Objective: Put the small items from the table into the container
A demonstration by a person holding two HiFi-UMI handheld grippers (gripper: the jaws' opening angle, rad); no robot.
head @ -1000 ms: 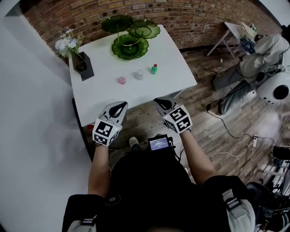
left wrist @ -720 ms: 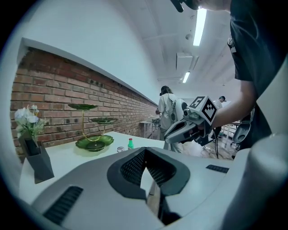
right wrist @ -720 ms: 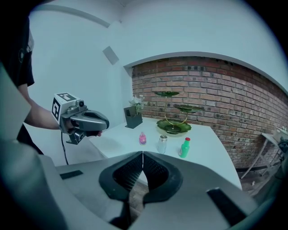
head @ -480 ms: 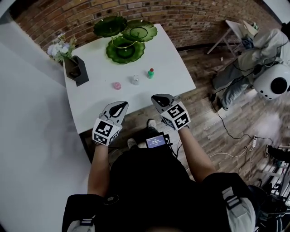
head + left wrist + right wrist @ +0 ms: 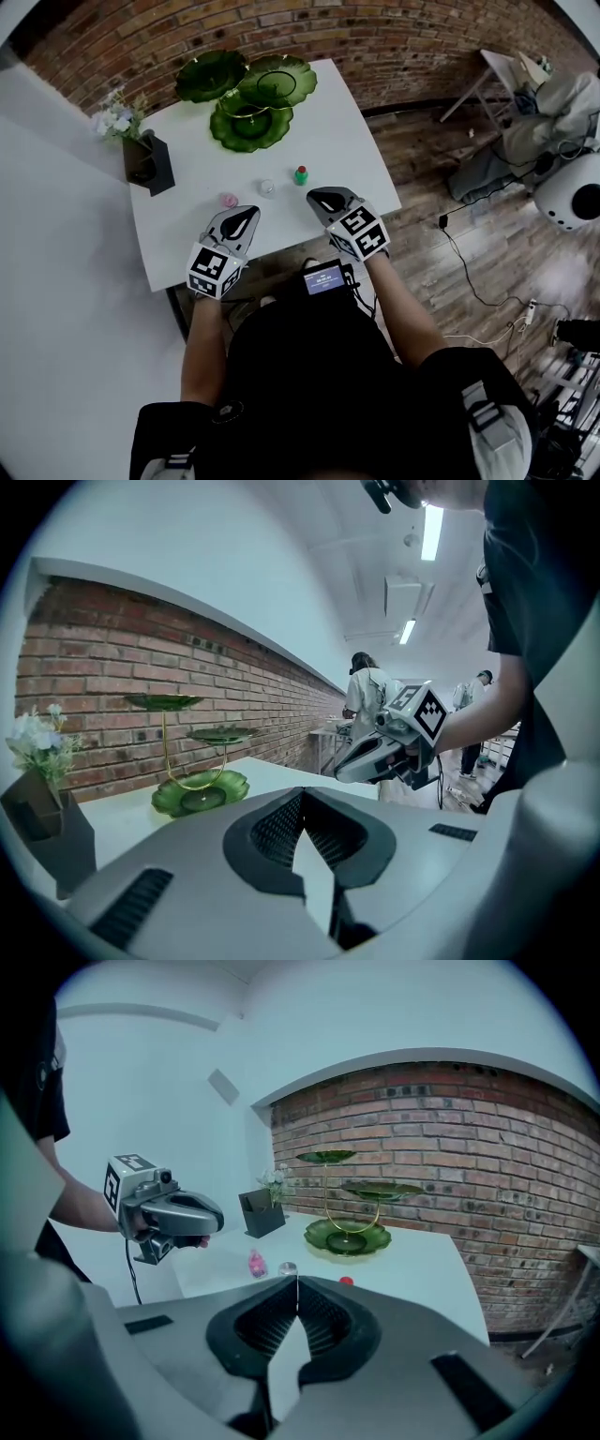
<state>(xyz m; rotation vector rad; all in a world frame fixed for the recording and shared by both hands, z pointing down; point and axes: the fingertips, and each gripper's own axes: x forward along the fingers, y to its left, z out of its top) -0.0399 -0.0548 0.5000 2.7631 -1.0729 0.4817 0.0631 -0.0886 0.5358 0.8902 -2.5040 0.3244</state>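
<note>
Three small items stand in a row on the white table [image 5: 352, 141]: a pink one [image 5: 229, 201], a clear one [image 5: 267, 187] and a green bottle with a red cap [image 5: 301, 175]. Behind them is a green three-tier leaf-dish stand [image 5: 251, 127]. My left gripper [image 5: 246, 215] is shut and empty, just short of the pink item. My right gripper [image 5: 319, 196] is shut and empty too, near the green bottle. The right gripper view shows the pink item [image 5: 256, 1263], the clear one [image 5: 288, 1268] and the red cap [image 5: 346, 1282] just past its closed jaws.
A black holder [image 5: 148, 161] with white flowers sits at the table's left edge. A brick wall runs behind the table. Cables, a folding stand and clothes lie on the wooden floor at right. People stand far off in the left gripper view.
Both grippers have moved forward to the table's near edge, close to the row of small items. Their jaws stay shut.
</note>
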